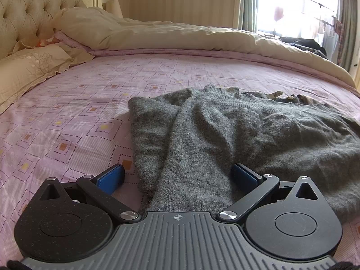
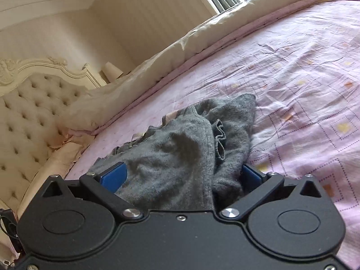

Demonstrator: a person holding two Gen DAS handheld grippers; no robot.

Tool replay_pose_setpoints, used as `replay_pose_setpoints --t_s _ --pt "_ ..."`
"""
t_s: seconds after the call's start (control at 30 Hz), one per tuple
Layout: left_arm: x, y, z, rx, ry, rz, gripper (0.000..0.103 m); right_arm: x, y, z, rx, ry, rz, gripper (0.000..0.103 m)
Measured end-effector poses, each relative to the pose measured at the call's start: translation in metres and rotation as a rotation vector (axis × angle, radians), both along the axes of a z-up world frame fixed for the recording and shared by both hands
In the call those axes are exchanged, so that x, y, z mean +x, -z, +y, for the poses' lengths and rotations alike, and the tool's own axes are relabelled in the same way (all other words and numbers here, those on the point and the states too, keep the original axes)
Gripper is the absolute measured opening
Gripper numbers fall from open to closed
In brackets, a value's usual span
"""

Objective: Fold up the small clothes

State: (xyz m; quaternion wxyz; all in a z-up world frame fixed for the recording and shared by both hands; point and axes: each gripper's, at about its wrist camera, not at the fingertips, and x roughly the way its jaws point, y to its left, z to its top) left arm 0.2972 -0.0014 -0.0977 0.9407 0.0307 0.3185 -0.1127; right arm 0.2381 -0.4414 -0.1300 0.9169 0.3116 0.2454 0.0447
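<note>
A small grey knitted sweater (image 1: 225, 130) lies rumpled on the pink patterned bedsheet (image 1: 78, 112). One sleeve runs toward the camera between the blue pads (image 1: 112, 176) of my left gripper (image 1: 178, 175), which stands wide open and does not press the knit. In the right wrist view the same sweater (image 2: 180, 139) is bunched up, with a ruffled edge (image 2: 219, 139) showing. My right gripper (image 2: 183, 175) is tilted and spread wide around the near part of the bunch. Its pads (image 2: 113, 176) lie against the knit without clamping it.
A beige duvet (image 1: 180, 36) is heaped along the far side of the bed. A beige pillow (image 1: 29, 67) and a tufted headboard (image 1: 27, 11) are at the left. Dark clothes (image 1: 303, 45) lie by the window. Bare pink sheet (image 2: 303, 90) stretches right of the sweater.
</note>
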Motion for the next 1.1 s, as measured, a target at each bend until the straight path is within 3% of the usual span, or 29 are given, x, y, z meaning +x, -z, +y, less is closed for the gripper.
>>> replay_pose_setpoints --t_s 0.4,0.53,0.63,0.73,0.9,1.03,1.1 --pt "0.004 -0.004 0.004 -0.02 0.011 0.037 0.103 0.0 0.003 0.006 -0.048 0.008 -0.016 0.103" --pt "0.009 -0.03 0.004 -0.044 -0.028 0.137 0.101 0.0 0.004 0.006 -0.048 0.01 -0.018 0.103" --pt "0.002 -0.059 -0.01 -0.101 -0.003 0.1 0.101 0.0 0.004 0.006 -0.046 0.01 -0.019 0.103" --pt "0.006 -0.078 -0.048 -0.053 0.077 0.069 0.101 0.001 0.004 0.006 -0.044 0.011 -0.019 0.103" --pt "0.024 -0.061 -0.114 0.035 0.168 0.093 0.101 -0.001 0.004 0.006 -0.038 0.014 -0.023 0.103" --pt "0.042 -0.028 -0.14 0.131 0.145 0.173 0.098 -0.002 0.005 0.005 -0.034 0.015 -0.025 0.103" --pt "0.045 -0.018 -0.139 0.114 0.131 0.167 0.101 -0.002 0.006 0.004 -0.028 0.015 -0.028 0.103"
